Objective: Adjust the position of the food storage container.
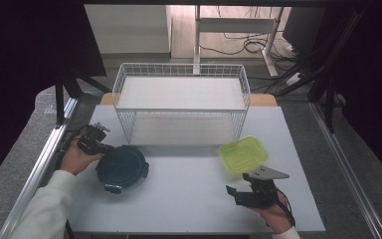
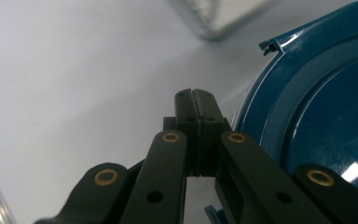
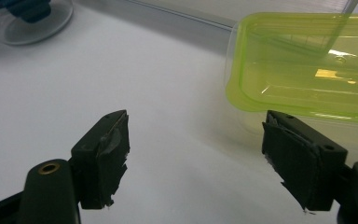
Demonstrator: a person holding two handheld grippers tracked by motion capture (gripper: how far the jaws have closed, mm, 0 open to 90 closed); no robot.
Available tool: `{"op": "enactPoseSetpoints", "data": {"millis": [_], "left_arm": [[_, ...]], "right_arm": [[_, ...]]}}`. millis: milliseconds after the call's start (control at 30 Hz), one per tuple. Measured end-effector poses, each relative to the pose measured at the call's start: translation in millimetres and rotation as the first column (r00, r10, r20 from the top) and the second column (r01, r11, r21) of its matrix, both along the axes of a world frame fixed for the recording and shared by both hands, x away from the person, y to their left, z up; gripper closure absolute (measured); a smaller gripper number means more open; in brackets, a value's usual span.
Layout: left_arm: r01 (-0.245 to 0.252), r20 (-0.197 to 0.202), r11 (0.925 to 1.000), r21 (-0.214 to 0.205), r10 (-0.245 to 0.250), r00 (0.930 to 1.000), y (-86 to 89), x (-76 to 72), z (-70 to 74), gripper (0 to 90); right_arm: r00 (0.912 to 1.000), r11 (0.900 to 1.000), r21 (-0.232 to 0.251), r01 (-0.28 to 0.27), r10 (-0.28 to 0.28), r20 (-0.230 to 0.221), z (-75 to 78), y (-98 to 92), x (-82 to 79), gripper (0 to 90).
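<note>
Looking down from the high view, the left gripper point(image 1: 99, 144) sits beside the round dark-blue lidded container point(image 1: 122, 167) near the white worktop's point(image 1: 189, 194) left edge; the right gripper point(image 1: 241, 191) hovers near the front-right corner, just short of the lime-green rectangular plastic container point(image 1: 243, 153). A white wire basket point(image 1: 181, 102) stands at the back. In the left gripper view, jaws are pressed together, empty, just beside the blue lid's rim. In the right gripper view, jaws are spread, nothing between them.

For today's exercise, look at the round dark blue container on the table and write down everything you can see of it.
The round container has a glossy dark blue lid of what looks like plastic, with clip tabs around its rim; the right gripper view shows a clear body below. It sits flat and lidded on the white table, in front of the wire basket. The shut left gripper lies right beside its rim; contact is unclear.
</note>
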State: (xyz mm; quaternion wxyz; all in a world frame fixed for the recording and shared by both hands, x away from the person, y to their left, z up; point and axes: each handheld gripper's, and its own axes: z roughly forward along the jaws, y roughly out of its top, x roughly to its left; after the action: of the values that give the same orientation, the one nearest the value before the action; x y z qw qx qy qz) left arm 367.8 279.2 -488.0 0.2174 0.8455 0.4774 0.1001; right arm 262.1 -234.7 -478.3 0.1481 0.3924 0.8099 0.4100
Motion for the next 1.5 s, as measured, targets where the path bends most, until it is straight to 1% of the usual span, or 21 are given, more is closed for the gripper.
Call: {"op": "enactPoseSetpoints", "data": {"millis": [33, 67, 100, 200, 233, 433, 633, 733, 767, 833, 933, 1000, 1033, 1100, 1133, 1167, 1200, 1233, 1367, 1433, 1500], "left_arm": [[0.009, 0.003, 1.0000, 0.003, -0.009, 1.0000, -4.8, -2.1, 0.1, 90.0], [0.009, 0.003, 1.0000, 0.003, -0.009, 1.0000, -4.8, -2.1, 0.1, 90.0], [0.026, 0.008, 0.9997, 0.005, -0.026, 0.9996, -13.6, -6.5, 0.2, 90.0], [0.044, 0.011, 0.9990, -0.001, -0.044, 0.9990, -20.3, -9.9, -0.2, 90.0], [0.065, 0.009, 0.9979, 0.005, -0.065, 0.9979, -26.6, -12.6, -1.6, 90.0], [0.096, 0.010, 0.9953, 0.000, -0.096, 0.9953, -38.1, -19.5, -2.7, 90.0], [0.117, 0.002, 0.9931, 0.002, -0.117, 0.9931, -44.1, -23.9, -2.3, 90.0], [0.125, 0.003, 0.9920, -0.018, -0.125, 0.9922, -47.8, -26.6, -3.1, 90.0], [0.131, -0.001, 0.9908, -0.033, -0.131, 0.9914, -49.3, -27.4, -3.8, 90.0], [0.132, -0.003, 0.9904, -0.042, -0.132, 0.9912, -49.9, -27.7, -4.1, 90.0], [0.133, -0.003, 0.9901, -0.047, -0.133, 0.9911, -49.1, -27.4, -4.3, 90.0], [0.131, 0.008, 0.9889, -0.069, -0.131, 0.9914, -47.8, -27.3, -4.4, 90.0], [0.110, 0.031, 0.9909, -0.078, -0.108, 0.9937, -45.2, -27.2, -2.8, 90.0], [0.088, 0.040, 0.9926, -0.085, -0.084, 0.9956, -39.2, -27.2, -0.4, 90.0], [0.088, 0.040, 0.9926, -0.085, -0.084, 0.9956, -39.2, -27.2, -0.4, 90.0], [0.070, 0.034, 0.9945, -0.077, -0.067, 0.9971, -32.4, -29.9, 1.3, 90.0], [0.070, 0.034, 0.9945, -0.077, -0.067, 0.9971, -32.4, -29.9, 1.3, 90.0], [0.054, 0.031, 0.9966, -0.063, -0.052, 0.9982, -24.9, -35.4, 1.2, 90.0], [0.038, 0.020, 0.9973, -0.063, -0.037, 0.9991, -13.9, -47.3, -2.4, 90.0], [0.024, -0.001, 0.9971, -0.072, -0.024, 0.9997, -5.1, -58.2, -8.9, 90.0], [0.015, -0.017, 0.9960, -0.088, -0.016, 0.9997, -1.2, -64.3, -13.4, 90.0]], "right_arm": [[1.0000, 1.0000, 0.001, 0.001, -0.001, 0.000, 0.3, 0.0, -0.2, 23.1], [1.0000, 1.0000, 0.002, 0.002, -0.002, 0.000, 0.5, -0.1, -0.3, 23.1], [1.0000, 1.0000, 0.003, 0.003, -0.003, 0.000, 0.6, -0.1, -0.4, 23.1], [1.0000, 1.0000, 0.005, 0.001, -0.001, 0.000, 0.7, -0.3, -0.9, 23.0], [1.0000, 1.0000, 0.005, -0.002, 0.002, 0.001, 0.7, -0.2, -1.5, 23.0], [1.0000, 1.0000, 0.004, 0.000, 0.000, 0.001, 0.7, 0.1, -2.0, 23.0], [1.0000, 1.0000, 0.002, 0.000, 0.000, -0.003, 0.0, 0.7, -1.8, 23.0], [1.0000, 1.0000, 0.002, 0.001, -0.001, -0.004, -0.6, 0.4, -1.4, 22.9], [1.0000, 1.0000, 0.000, 0.002, -0.002, -0.006, -0.9, 0.3, -1.3, 22.9], [1.0000, 1.0000, -0.002, 0.002, -0.002, -0.005, -1.2, 0.3, -1.1, 22.9], [1.0000, 1.0000, -0.001, 0.004, -0.004, -0.005, -0.9, 0.2, -1.5, 22.9], [1.0000, 1.0000, 0.001, 0.006, -0.006, -0.001, -0.3, -0.2, -1.7, 22.9], [1.0000, 1.0000, 0.002, 0.008, -0.008, 0.001, 0.2, -0.7, -1.7, 22.9], [0.9999, 0.9999, 0.003, 0.011, -0.011, 0.002, 0.4, -0.7, -2.1, 22.9], [0.9999, 0.9999, 0.003, 0.012, -0.012, 0.002, 0.3, -0.5, -2.3, 22.9], [0.9999, 0.9999, 0.002, 0.011, -0.011, 0.003, 0.3, -0.2, -2.7, 22.9], [0.9999, 0.9999, 0.000, 0.011, -0.011, 0.004, 0.4, -0.1, -3.2, 22.8], [0.9999, 1.0000, -0.002, 0.010, -0.010, 0.005, 0.5, -0.1, -3.6, 22.8], [0.9999, 0.9999, 0.000, 0.012, -0.012, 0.005, 1.1, -1.2, -4.0, 22.8], [0.9998, 0.9998, 0.001, 0.020, -0.020, 0.005, 1.4, -1.3, -3.4, 22.9], [0.9998, 0.9998, -0.001, 0.019, -0.019, 0.006, 1.8, 0.3, -3.5, 22.8]]}}
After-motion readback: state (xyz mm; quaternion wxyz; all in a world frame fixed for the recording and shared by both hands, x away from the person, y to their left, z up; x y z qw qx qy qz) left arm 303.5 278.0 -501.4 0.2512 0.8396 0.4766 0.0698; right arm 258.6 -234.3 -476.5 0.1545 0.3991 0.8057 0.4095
